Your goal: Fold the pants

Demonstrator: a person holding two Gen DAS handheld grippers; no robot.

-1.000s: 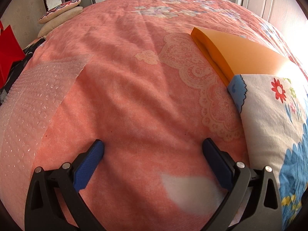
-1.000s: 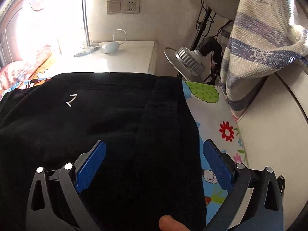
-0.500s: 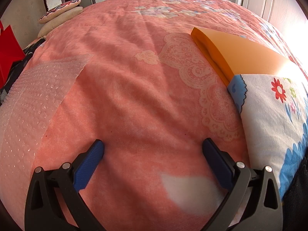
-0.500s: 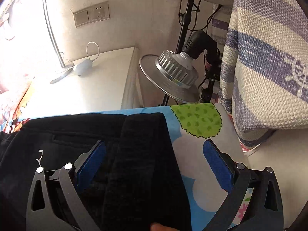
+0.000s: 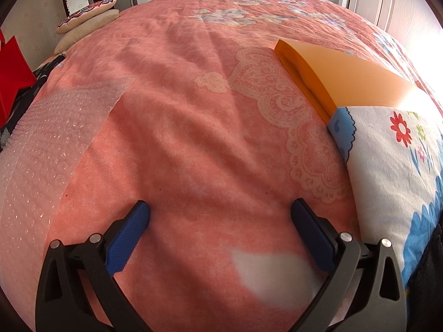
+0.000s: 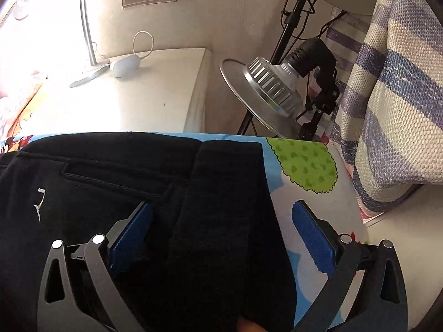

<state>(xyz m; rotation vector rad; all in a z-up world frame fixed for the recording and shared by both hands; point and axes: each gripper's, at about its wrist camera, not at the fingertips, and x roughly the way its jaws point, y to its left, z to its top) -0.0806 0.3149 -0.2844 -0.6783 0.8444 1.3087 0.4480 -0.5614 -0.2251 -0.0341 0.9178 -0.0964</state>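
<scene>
My left claw (image 5: 220, 214) was spread wide and held nothing; it hovered low over the pink bedspread (image 5: 180, 116). To the left on the bed lay a sheet of bubble wrap (image 5: 52, 144). To the right, an orange folder (image 5: 340, 74) lay with its near end tucked under a flower-printed pillow (image 5: 387, 171). At the far left edge of the bed I saw two stacked round cushions (image 5: 85, 22).

My right claw (image 6: 221, 215) was also spread wide and gripped nothing. The black pants (image 6: 116, 193) lay on a cartoon-printed sheet (image 6: 304, 166) directly under this claw. A darker folded strip of the pants ran between the two blue pads, and the left pad (image 6: 130, 235) stood over the black fabric, while the right pad (image 6: 313, 235) stood over the sheet, just beside the edge of the pants. A small white mark (image 6: 40, 202) showed on the pants at the left. Beyond the pants stood a white nightstand (image 6: 133, 96) with a lamp base (image 6: 85, 74) on it, and to the right of it a studio light (image 6: 265, 94) on a stand. A striped woven cloth (image 6: 393, 105) hung at the far right.
</scene>
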